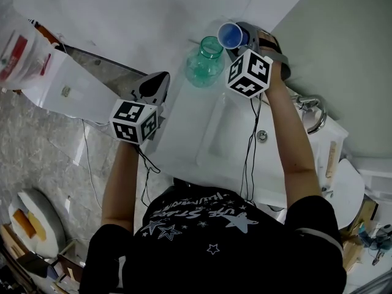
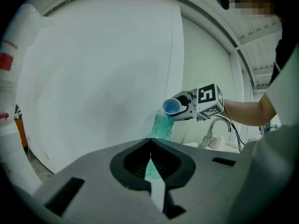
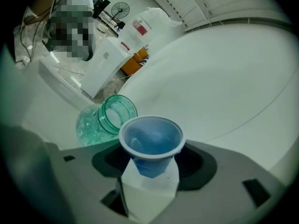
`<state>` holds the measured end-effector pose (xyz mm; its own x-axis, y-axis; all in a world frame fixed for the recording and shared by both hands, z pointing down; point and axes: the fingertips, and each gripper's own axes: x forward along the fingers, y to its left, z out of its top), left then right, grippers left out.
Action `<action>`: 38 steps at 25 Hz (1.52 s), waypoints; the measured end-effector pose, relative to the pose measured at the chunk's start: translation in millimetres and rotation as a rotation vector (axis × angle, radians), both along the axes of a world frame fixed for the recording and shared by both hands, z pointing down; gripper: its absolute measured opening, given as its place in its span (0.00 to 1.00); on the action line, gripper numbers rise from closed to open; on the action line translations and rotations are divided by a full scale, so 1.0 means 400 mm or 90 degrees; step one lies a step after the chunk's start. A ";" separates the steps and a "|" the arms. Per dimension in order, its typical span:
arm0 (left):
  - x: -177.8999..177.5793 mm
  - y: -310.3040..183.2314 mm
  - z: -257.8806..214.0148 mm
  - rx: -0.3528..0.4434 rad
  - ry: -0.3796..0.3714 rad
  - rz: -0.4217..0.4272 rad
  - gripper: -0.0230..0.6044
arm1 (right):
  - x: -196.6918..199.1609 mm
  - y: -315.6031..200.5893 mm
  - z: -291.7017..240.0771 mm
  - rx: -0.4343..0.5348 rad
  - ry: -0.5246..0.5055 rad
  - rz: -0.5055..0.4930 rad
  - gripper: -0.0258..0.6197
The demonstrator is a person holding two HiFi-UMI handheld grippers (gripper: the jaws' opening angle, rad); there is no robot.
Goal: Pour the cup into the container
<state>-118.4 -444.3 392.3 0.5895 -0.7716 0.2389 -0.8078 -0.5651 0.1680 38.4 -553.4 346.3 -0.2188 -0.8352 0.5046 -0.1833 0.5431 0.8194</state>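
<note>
A small blue cup [image 3: 150, 141] sits between the jaws of my right gripper [image 3: 150, 174], which is shut on it. The cup is tipped, its mouth [image 1: 231, 35] turned towards the green glass jar [image 1: 205, 63]. The jar stands upright on the white counter [image 1: 184, 121], just left of and below the cup. In the left gripper view the cup [image 2: 171, 107] hangs over the jar's neck [image 2: 162, 126]. What the cup holds I cannot make out. My left gripper [image 1: 153, 86] hovers left of the jar, apart from it, shut on nothing [image 2: 150, 169].
A white sink basin [image 1: 233, 133] lies in the counter below the right gripper, with a chrome tap [image 1: 312, 112] to its right. A white mug [image 2: 216, 142] stands by the tap. A white box [image 1: 61, 84] stands at the left. A white wall [image 1: 147, 11] backs the counter.
</note>
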 end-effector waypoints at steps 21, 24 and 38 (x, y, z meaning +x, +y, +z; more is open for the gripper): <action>-0.012 0.010 0.011 -0.004 0.012 -0.001 0.05 | 0.000 -0.012 0.002 0.071 0.138 -0.008 0.49; -0.016 0.009 0.007 -0.002 0.013 -0.004 0.05 | -0.001 -0.014 0.000 0.081 0.155 -0.009 0.49; -0.021 0.031 -0.009 0.009 0.016 -0.013 0.05 | 0.005 0.002 -0.022 0.085 0.127 0.002 0.48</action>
<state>-126.7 -431.9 388.6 0.5796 -0.7866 0.2129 -0.8145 -0.5512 0.1810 40.3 -552.5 337.6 -0.1227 -0.8980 0.4225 -0.0125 0.4271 0.9041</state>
